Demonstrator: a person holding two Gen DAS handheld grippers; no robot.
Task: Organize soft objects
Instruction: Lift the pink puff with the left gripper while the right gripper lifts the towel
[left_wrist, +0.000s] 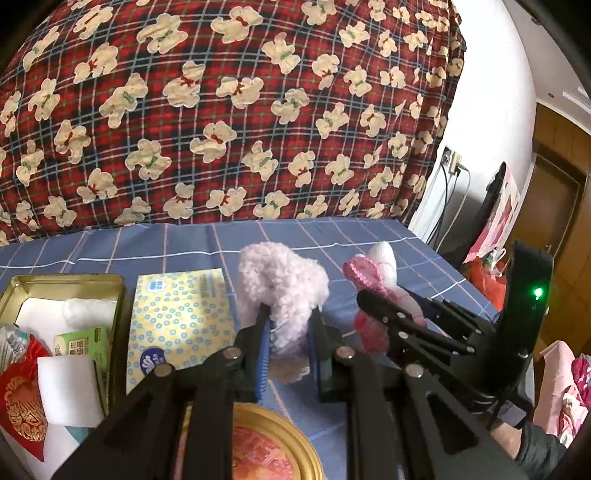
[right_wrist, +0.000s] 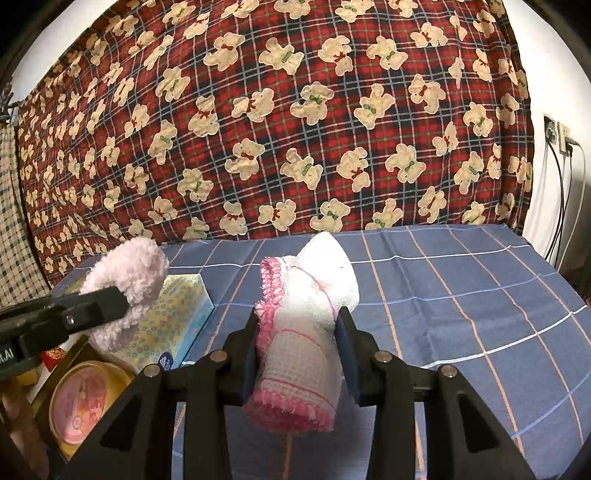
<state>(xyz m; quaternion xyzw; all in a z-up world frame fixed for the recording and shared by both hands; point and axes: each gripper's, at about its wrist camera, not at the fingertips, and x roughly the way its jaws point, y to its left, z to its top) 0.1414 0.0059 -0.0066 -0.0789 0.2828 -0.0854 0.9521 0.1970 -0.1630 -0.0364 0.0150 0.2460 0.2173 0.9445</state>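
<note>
My left gripper (left_wrist: 289, 326) is shut on a fluffy pale lilac scrunchie (left_wrist: 280, 284) and holds it above the blue checked sheet (left_wrist: 184, 247). It also shows in the right wrist view (right_wrist: 129, 284) at the left. My right gripper (right_wrist: 297, 328) is shut on a rolled white cloth with pink crochet trim (right_wrist: 303, 332), held upright above the sheet. The same cloth (left_wrist: 373, 280) and right gripper show in the left wrist view, just right of the scrunchie.
An open gold tin (left_wrist: 66, 284) with foam, tissue packs and a red pouch sits at the left. A yellow tissue box (left_wrist: 177, 317) lies beside it. A round gold lid (left_wrist: 273, 443) is near. A teddy-bear plaid quilt (left_wrist: 221, 110) rises behind. Cables hang at the right wall.
</note>
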